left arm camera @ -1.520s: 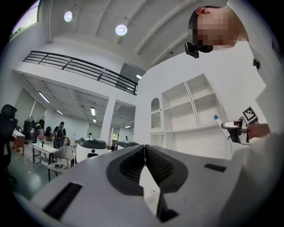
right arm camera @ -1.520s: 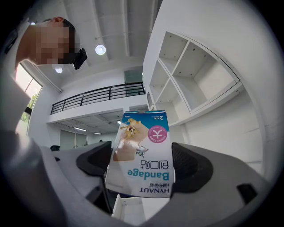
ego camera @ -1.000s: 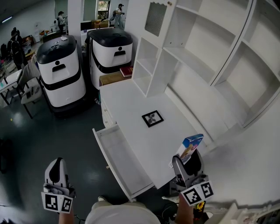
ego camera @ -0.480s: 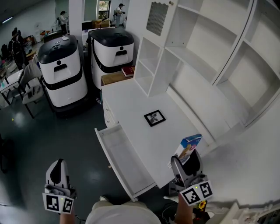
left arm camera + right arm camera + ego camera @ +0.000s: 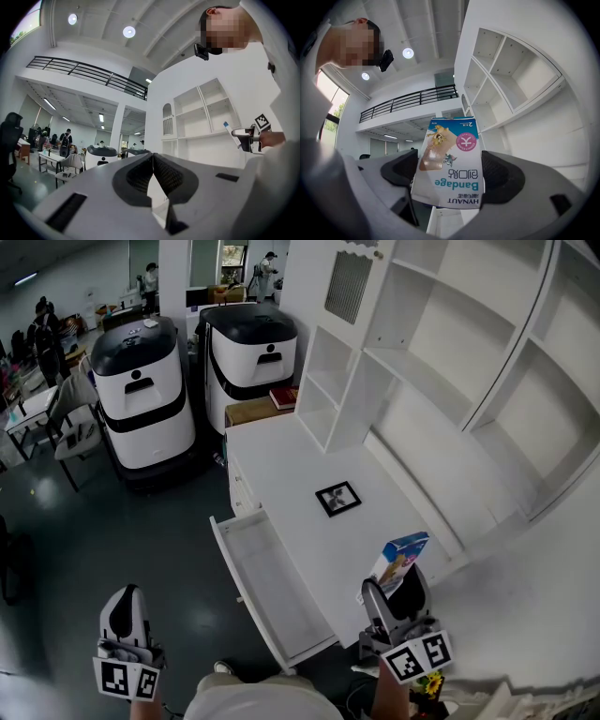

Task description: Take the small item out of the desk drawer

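Grip on bandage box (image 5: 450, 161) looks solid: R claw (image 5: 396, 585) clamps its sides, box upright above the jaws. Drawer (image 5: 267, 582) is open down-left of that claw and looks bare. L claw (image 5: 123, 607) hangs low, jaws together, nothing btwn. Next: carry box fwd over desk (image 5: 300, 465), lower flat, then release.

place: open lab hall | seen: two big white machines (image 5: 143, 390), white desk (image 5: 300, 486) with shelves (image 5: 412, 362), people (image 5: 42, 320) at tables (image 5: 23, 415), balcony rail (image 5: 84, 75)
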